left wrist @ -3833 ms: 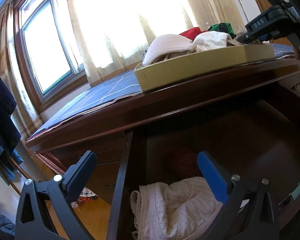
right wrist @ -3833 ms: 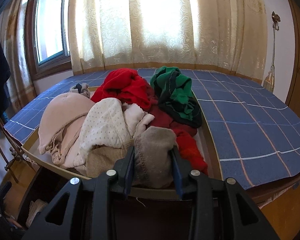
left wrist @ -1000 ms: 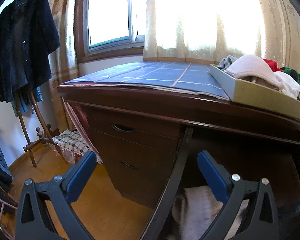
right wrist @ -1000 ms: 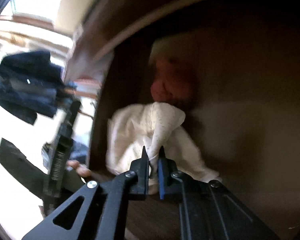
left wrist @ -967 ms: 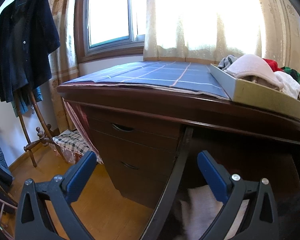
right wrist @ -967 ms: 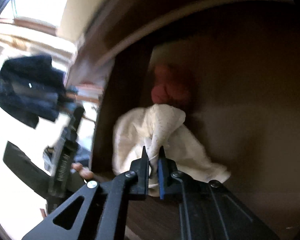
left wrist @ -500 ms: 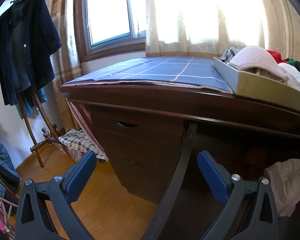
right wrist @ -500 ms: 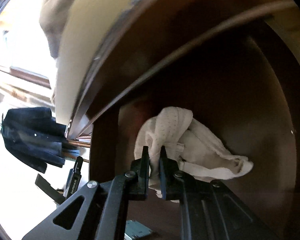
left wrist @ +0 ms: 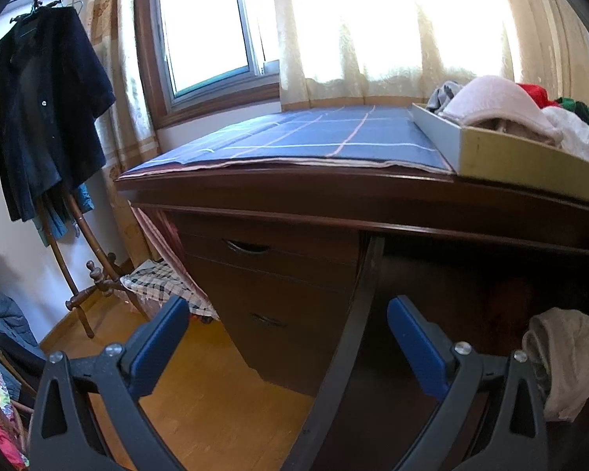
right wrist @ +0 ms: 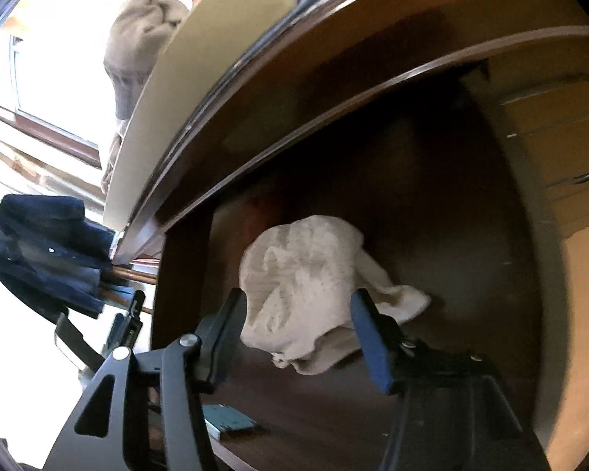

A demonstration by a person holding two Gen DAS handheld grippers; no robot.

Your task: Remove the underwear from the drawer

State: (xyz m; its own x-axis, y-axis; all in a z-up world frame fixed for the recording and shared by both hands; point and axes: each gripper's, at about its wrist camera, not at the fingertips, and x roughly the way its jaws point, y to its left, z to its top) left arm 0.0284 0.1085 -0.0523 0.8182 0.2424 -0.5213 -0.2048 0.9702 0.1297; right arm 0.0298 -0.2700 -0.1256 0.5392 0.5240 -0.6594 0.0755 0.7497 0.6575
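Around you: the counter (left wrist: 333, 192) carries a blue checked cloth (left wrist: 314, 141) and, at its right end, a tray (left wrist: 502, 165) heaped with garments — pink, red, green, white. To the left, a dark jacket (left wrist: 39, 117) hangs on a wooden coat stand (left wrist: 86, 274) by the window (left wrist: 204, 27), and a closed bank of drawers (left wrist: 278, 274) stands under the counter. The counter's overhanging edge sits right above the open drawer (right wrist: 432, 235), so you work beneath it.

The cream dotted underwear (right wrist: 314, 286) lies bunched on the drawer floor, toward its front; a reddish item shows dimly behind it. A flat teal piece (right wrist: 227, 420) lies at the drawer's front edge.

Your right claw (right wrist: 298, 333) is opening, its blue pads either side of the underwear and not pressing on it — a second ago they were pinched tight on a fold of it. Since then the garment has come from the drawer's left rear toward the front. Your left claw (left wrist: 286, 337) stands wide with nothing in it, as before, near the drawer's left wall.
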